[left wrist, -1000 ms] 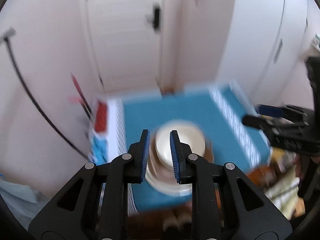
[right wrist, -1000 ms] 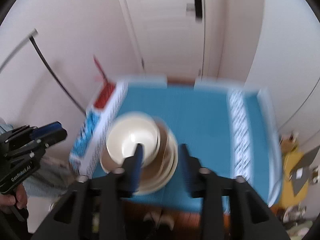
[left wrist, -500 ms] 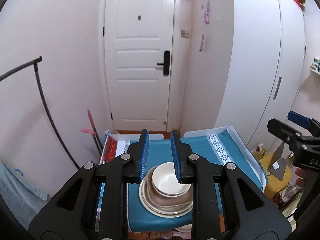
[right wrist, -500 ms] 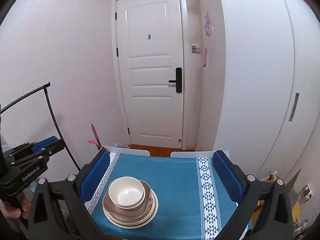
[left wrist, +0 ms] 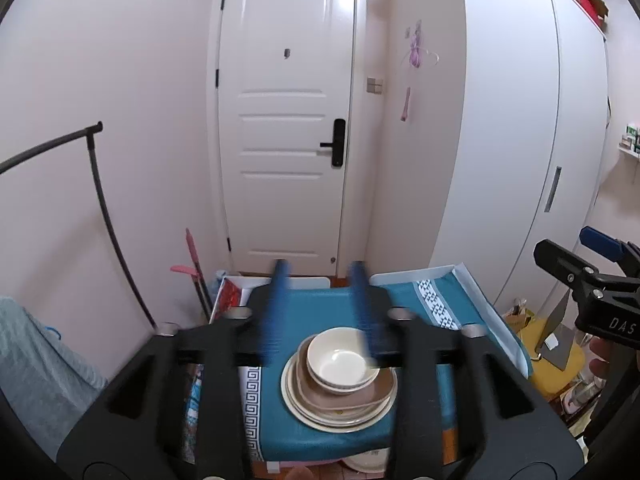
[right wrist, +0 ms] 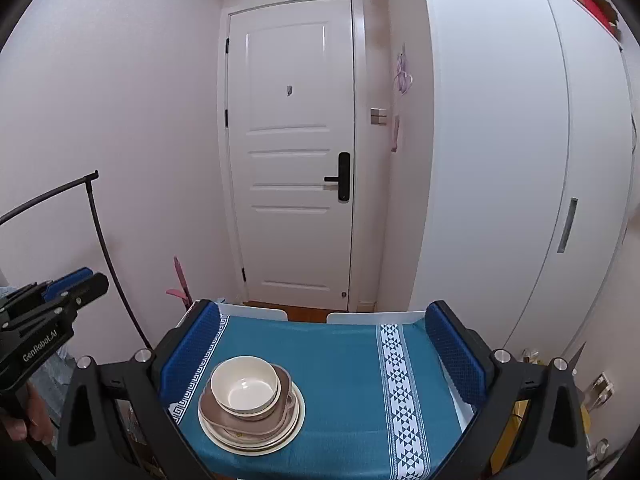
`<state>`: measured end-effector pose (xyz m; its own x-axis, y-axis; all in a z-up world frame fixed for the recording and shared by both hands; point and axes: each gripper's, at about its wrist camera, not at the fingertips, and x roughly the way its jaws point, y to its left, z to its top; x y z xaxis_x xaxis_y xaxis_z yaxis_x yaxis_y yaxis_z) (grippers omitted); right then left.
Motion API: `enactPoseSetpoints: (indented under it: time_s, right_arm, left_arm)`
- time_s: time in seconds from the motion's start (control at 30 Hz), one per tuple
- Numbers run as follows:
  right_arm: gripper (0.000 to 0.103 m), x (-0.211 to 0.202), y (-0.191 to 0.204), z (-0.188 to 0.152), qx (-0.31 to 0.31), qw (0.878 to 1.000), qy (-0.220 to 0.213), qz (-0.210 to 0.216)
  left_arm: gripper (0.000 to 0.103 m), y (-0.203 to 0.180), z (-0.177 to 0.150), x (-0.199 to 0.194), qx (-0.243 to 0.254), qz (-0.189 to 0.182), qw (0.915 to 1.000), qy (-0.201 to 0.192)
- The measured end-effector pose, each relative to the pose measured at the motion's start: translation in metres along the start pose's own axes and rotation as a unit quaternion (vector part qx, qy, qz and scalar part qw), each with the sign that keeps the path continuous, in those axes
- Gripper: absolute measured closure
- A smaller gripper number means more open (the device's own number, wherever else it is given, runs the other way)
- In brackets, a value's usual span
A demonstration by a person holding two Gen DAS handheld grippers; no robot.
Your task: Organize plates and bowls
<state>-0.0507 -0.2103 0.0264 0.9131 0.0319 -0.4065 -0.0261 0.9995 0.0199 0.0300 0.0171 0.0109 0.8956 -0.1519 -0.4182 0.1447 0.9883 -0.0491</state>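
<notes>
A cream bowl sits in a brown squarish plate on a stack of cream plates. The stack stands at the near left of a table under a teal cloth. My right gripper hangs above and behind the table, open wide, its blue pads holding nothing. In the left wrist view the same bowl and plates lie below my left gripper. Its blurred jaws are opening, with nothing between them. Neither gripper touches the stack.
A white door stands behind the table, and white wardrobes run along the right. A black curved rail and a pink tool are at the left. A yellow stool with clutter is at the right, and another plate lies under the table.
Both grippers have risen and drawn back from the stack, so the door now fills the views. The right jaws have spread wide. The left jaws, nearly closed before, are now apart.
</notes>
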Motion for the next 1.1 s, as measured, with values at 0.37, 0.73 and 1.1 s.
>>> enactPoseSetpoints:
  time_s: [0.37, 0.73, 1.1]
  right_arm:
    - [0.001, -0.008, 0.0, -0.004, 0.006, 1.0, 0.002, -0.01]
    - [0.001, -0.01, -0.003, -0.003, 0.013, 1.0, 0.0, -0.019]
    - [0.001, -0.01, -0.005, -0.003, 0.015, 1.0, 0.0, -0.023]
  left_arm:
    - [0.0, -0.006, -0.004, -0.016, 0.02, 0.024, 0.9988, -0.038]
    - [0.0, -0.005, -0.002, -0.018, 0.019, 0.027, 0.9985, -0.043]
    - [0.0, -0.007, -0.002, -0.018, 0.02, 0.029, 0.9985, -0.041]
